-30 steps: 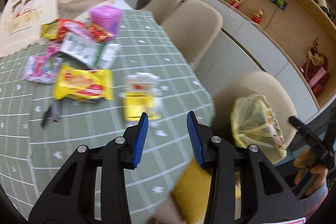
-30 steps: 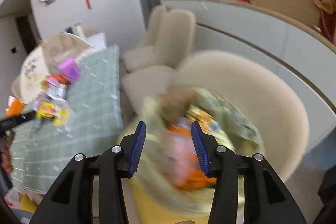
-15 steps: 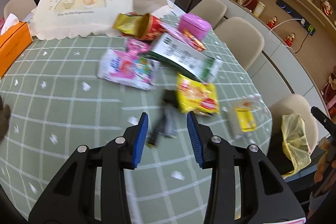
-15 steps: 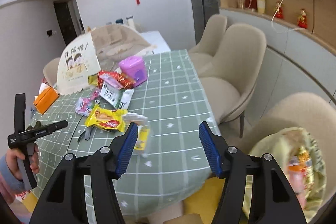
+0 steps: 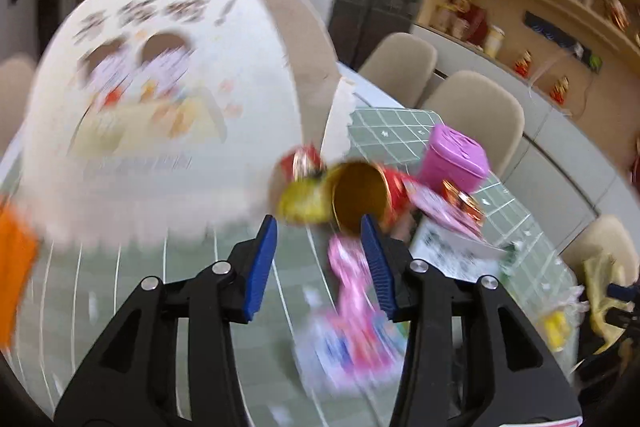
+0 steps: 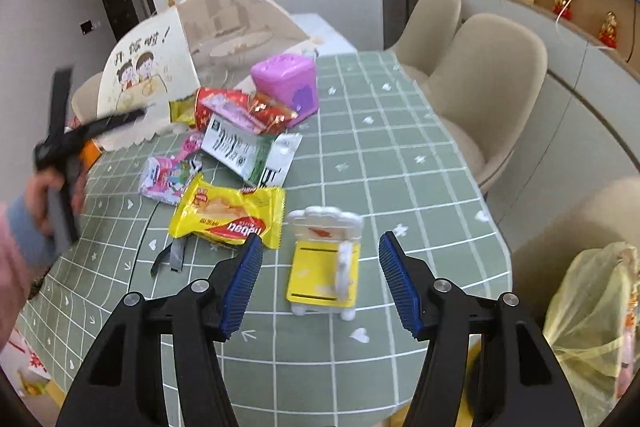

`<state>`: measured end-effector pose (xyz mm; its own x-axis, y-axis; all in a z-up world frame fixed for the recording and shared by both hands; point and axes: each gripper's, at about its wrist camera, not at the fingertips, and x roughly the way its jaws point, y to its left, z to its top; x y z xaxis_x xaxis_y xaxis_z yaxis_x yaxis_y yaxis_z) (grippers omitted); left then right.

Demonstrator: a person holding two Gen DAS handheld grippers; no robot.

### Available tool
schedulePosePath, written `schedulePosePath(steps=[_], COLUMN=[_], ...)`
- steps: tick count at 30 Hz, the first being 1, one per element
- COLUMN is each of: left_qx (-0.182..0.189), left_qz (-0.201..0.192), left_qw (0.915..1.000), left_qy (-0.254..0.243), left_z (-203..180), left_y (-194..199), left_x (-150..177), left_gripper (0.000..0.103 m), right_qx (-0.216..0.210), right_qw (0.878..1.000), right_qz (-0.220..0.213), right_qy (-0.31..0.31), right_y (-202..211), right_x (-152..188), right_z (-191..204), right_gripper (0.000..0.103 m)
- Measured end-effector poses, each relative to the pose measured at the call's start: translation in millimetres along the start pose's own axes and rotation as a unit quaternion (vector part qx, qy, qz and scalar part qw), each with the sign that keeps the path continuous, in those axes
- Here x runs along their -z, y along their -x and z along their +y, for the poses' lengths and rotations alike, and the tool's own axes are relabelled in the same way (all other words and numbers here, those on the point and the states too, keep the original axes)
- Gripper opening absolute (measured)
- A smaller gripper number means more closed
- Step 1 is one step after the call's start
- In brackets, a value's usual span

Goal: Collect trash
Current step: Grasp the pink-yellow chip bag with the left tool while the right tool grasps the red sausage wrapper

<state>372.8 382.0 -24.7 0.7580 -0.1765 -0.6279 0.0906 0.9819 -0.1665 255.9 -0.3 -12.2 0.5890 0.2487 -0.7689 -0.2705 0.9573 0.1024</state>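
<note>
My right gripper [image 6: 320,281], black-armed with ribbed blue pads, stands with its jaws spread wide and nothing between the pads; it hangs above the green grid-pattern tablecloth [image 6: 400,155]. Directly beyond its fingertips lies a small yellow-and-white plastic blister package [image 6: 324,263], flat on the cloth near the table's close edge. Just left of that sits a yellow foil snack packet with red lettering [image 6: 228,213], and beside its lower corner a torn grey scrap of wrapper [image 6: 172,257]. To the lower right, off the table, a translucent yellow plastic trash bag [image 6: 592,311] rests on a beige upholstered chair [image 6: 580,215]. My left gripper [image 5: 318,255] has its jaws opening and empty; the left wrist view is blurred, but a pink-and-white crumpled wrapper [image 5: 352,311] lies on the cloth under and past the pads. Further on, a red can with a gold interior [image 5: 360,197] lies on its side, its open mouth facing the camera, with a yellow wrapper [image 5: 302,201] touching its left side. A white-and-green printed pouch [image 6: 244,147] lies mid-table. Behind it stands a pink square plastic container with lid [image 6: 286,85]. A large white mesh food cover with cartoon print [image 6: 160,75] rises at the far left.
</note>
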Motion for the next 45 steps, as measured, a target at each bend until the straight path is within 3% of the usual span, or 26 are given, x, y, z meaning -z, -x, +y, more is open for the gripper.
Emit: schedulePosePath(steps=[3, 7, 9, 12, 15, 20, 23, 25, 29, 31, 35, 39, 42, 45], left_qx=[0.024, 0.051, 0.061, 0.073, 0.081, 0.106, 0.133, 0.139, 0.123, 0.123, 0.103, 0.079, 0.074, 0.078], left_qz=[0.032, 0.066, 0.085, 0.108, 0.123, 0.147, 0.170, 0.173, 0.158, 0.157, 0.155, 0.127, 0.115, 0.108], left_qw=[0.9989, 0.9963, 0.9936, 0.9904, 0.9872, 0.9763, 0.9640, 0.9617, 0.9675, 0.9657, 0.9639, 0.9702, 0.9729, 0.9737], left_qy=[-0.025, 0.019, 0.042, 0.046, 0.061, 0.118, 0.155, 0.161, 0.154, 0.166, 0.191, 0.190, 0.187, 0.185], left_z=[13.8, 29.3, 29.2, 20.0, 14.0, 5.0, -0.3, -4.9, -10.8, -6.8, -0.1, 9.2, 14.2, 19.9], left_y=[-40.7, -75.0, -81.3, -70.6, -45.2, 12.2, 36.6, 50.2, 71.3, 72.8, 72.1, 86.5, 96.0, 102.8], left_x=[-19.5, -27.6, -22.9, -6.5, 14.2, 58.9, 87.0, 99.9, 118.9, 125.0, 132.9, 131.2, 129.5, 130.9], left_gripper=[0.042, 0.041, 0.021, 0.009, 0.005, 0.004, 0.004, 0.004, 0.004, 0.005, 0.020, 0.029, 0.029, 0.030], right_qx=[0.011, 0.012, 0.011, 0.001, -0.010, -0.042, -0.048, -0.066, -0.083, -0.087, -0.056, -0.014, 0.002, -0.015], right_qw=[1.000, 1.000, 1.000, 0.999, 0.998, 0.992, 0.990, 0.988, 0.987, 0.988, 0.992, 0.991, 0.989, 0.990], right_qz=[0.013, 0.021, 0.020, 0.007, -0.012, -0.042, -0.032, -0.024, -0.011, -0.005, 0.018, 0.039, 0.059, 0.065], right_qy=[0.010, 0.007, 0.013, 0.031, 0.060, 0.113, 0.132, 0.137, 0.140, 0.129, 0.110, 0.130, 0.138, 0.122], right_y=[-10.4, -19.6, -23.3, -29.7, -41.9, -71.2, -94.4, -108.4, -140.7, -161.0, -211.4, -245.4, -265.3, -265.3], right_x=[-1.3, -4.9, -11.3, -33.8, -65.4, -121.8, -140.3, -148.8, -166.3, -172.4, -185.3, -194.4, -196.9, -197.6], right_z=[4.5, 4.0, 6.9, 18.8, 42.2, 106.1, 134.1, 151.1, 193.2, 208.0, 239.5, 253.4, 251.0, 235.6], right_gripper=[0.057, 0.057, 0.057, 0.057, 0.057, 0.056, 0.055, 0.052, 0.052, 0.052, 0.052, 0.052, 0.052, 0.043])
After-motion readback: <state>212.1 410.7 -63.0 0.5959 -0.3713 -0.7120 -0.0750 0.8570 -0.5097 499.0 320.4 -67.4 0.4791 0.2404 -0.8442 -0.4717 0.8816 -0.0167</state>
